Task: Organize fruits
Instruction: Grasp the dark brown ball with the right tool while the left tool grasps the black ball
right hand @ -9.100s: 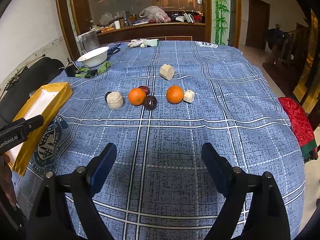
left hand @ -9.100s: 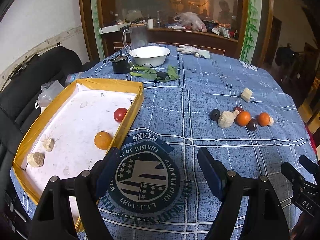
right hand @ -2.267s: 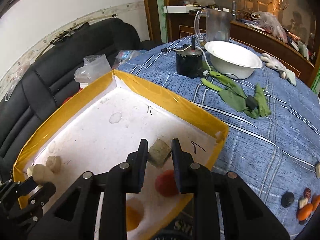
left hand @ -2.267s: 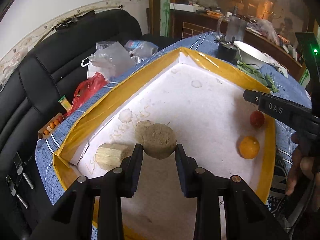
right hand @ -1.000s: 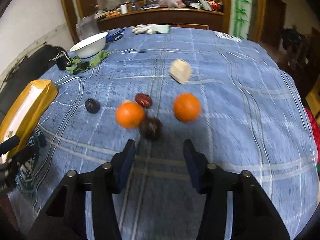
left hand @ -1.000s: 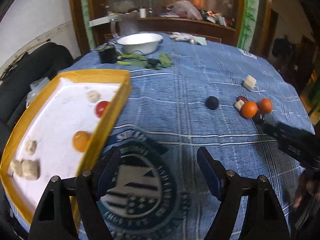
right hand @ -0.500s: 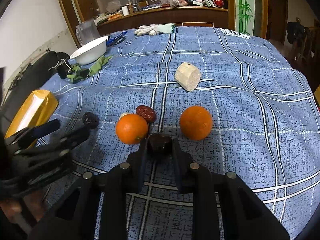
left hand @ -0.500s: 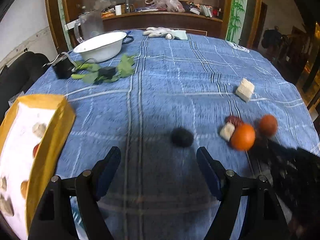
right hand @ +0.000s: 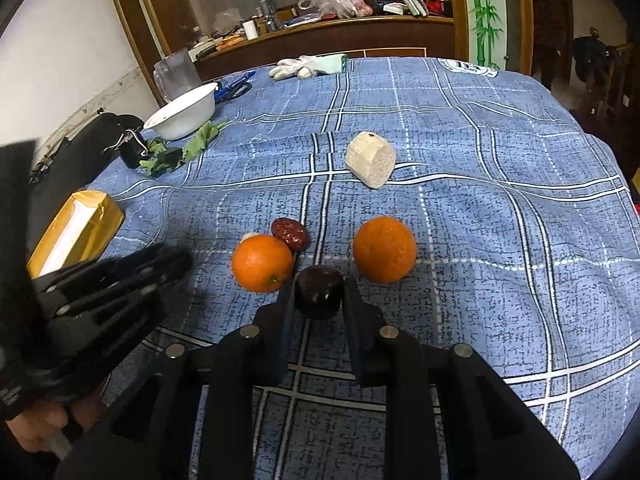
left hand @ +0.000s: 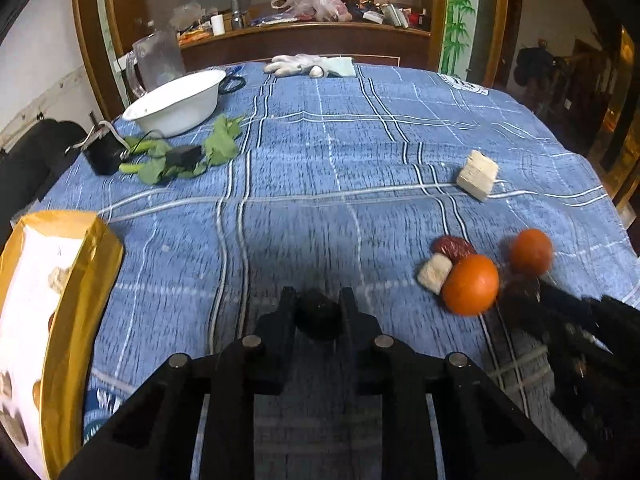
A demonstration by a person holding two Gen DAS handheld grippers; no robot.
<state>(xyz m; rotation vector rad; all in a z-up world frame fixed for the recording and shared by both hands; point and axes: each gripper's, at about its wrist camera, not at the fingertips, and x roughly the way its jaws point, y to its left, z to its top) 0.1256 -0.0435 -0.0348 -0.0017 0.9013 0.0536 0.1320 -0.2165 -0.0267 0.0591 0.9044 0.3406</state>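
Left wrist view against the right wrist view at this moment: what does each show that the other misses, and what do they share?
Only the left wrist view shows the left gripper shut on a small dark fruit, and the yellow-rimmed box's white interior. Only the right wrist view clearly shows the right gripper shut on a dark plum. Both show two oranges, the red date and the white bowl.

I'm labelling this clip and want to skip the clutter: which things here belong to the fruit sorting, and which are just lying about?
Part of the job:
- left gripper, shut on a dark fruit
- right gripper, shut on a dark plum
- two oranges
- red date
- yellow tray

Lying about:
- white bowl
- green leaves
- white gloves
- clear jug
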